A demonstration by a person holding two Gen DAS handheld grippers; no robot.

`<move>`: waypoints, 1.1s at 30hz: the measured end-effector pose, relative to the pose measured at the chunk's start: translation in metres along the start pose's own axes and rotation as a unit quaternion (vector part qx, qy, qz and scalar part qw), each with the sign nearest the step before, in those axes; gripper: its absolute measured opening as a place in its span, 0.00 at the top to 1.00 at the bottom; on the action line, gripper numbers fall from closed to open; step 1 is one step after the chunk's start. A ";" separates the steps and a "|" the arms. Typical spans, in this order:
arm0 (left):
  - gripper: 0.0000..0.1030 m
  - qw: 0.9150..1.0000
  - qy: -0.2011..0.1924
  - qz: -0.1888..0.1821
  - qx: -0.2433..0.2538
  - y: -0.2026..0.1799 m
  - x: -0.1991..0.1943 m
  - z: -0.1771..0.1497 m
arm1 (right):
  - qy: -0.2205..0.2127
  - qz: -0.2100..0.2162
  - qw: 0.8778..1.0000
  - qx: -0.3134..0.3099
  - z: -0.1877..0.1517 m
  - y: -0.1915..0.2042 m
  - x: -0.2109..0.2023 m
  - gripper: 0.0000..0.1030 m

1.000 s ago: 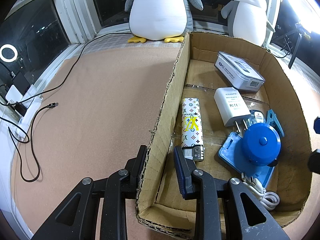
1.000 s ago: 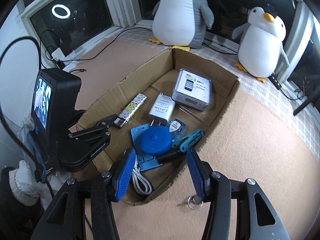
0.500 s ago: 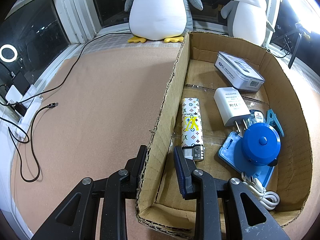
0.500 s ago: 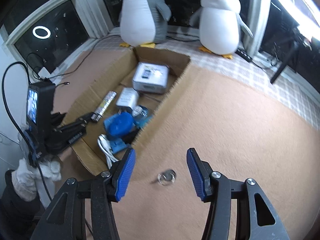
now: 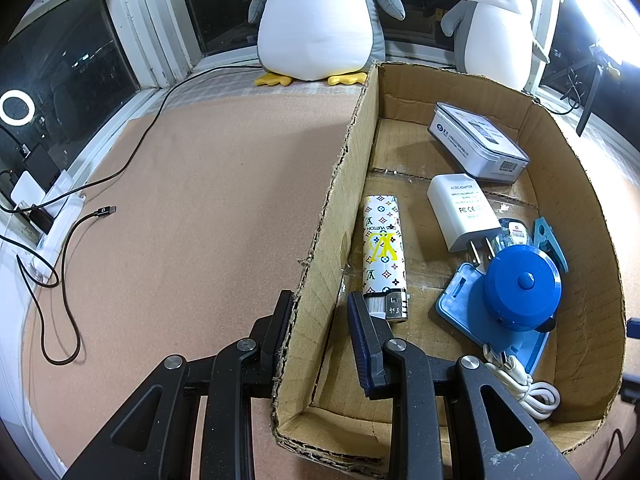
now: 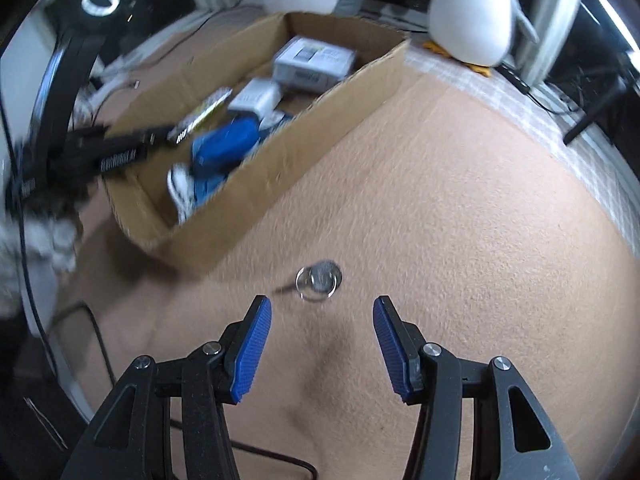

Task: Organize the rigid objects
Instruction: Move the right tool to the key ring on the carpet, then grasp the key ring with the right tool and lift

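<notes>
**Box wall straddled on the left, metal ring lined up on the right**

Kept the left hand-held gripper [image 5: 319,295] low over the near end of the cardboard box [image 5: 340,200], astride its left wall: outer finger pressed flat against the outside of the cardboard, inner finger down inside the box. Narrowed to roughly the wall's thickness; could not tell whether the inner pad actually touched the cardboard.

Found, inside the box: a patterned lighter [image 5: 383,252] lying along the left wall, its metal head just beside the inner finger; a white charger adapter [image 5: 460,212] near the middle; a white lidded case [image 5: 476,142] at the far end; a round blue tape measure [image 5: 520,288] resting on a flat blue piece [image 5: 460,312]; a teal clip [image 5: 550,240] by the right wall; a coiled white cable [image 5: 524,388] in the near right corner.

Held the right hand-held gripper [image 6: 322,300] wide open and empty above the brown table [image 6: 460,240], outside the box's right wall. Saw a small metal ring [image 6: 319,280] flat on the table just ahead of the fingertips, about centred between them, untouched. Much of that view blurred.

Noted two plush penguins [image 5: 320,20] beyond the box by the window, and a black cable [image 5: 60,280] trailing at the table's left edge.
</notes>
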State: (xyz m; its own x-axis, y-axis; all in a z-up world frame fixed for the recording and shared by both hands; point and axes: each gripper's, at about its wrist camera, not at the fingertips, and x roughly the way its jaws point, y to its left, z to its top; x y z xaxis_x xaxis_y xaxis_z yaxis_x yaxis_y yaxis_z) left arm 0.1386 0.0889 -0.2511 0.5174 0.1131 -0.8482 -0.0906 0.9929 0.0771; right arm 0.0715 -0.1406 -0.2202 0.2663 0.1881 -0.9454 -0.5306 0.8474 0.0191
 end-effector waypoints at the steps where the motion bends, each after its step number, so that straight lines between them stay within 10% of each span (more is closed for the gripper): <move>1: 0.72 1.000 0.000 0.000 0.000 0.000 0.000 0.000 | 0.006 -0.011 1.000 -0.017 -0.001 0.003 0.003 0.53; 15: 0.72 1.000 0.000 -0.001 -0.002 0.000 0.000 0.000 | 0.009 -0.022 0.998 -0.062 0.016 0.001 0.022 0.80; 33: 0.72 1.000 0.000 -0.002 -0.002 0.000 0.000 0.000 | 0.000 0.023 1.000 -0.008 0.030 -0.016 0.021 0.88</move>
State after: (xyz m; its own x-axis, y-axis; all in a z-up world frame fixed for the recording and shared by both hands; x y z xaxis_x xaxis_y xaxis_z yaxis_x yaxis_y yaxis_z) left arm 0.1389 0.0890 -0.2515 0.5177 0.1091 -0.8486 -0.0921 0.9932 0.0716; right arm 0.1093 -0.1354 -0.2302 0.2418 0.2261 -0.9436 -0.5553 0.8298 0.0565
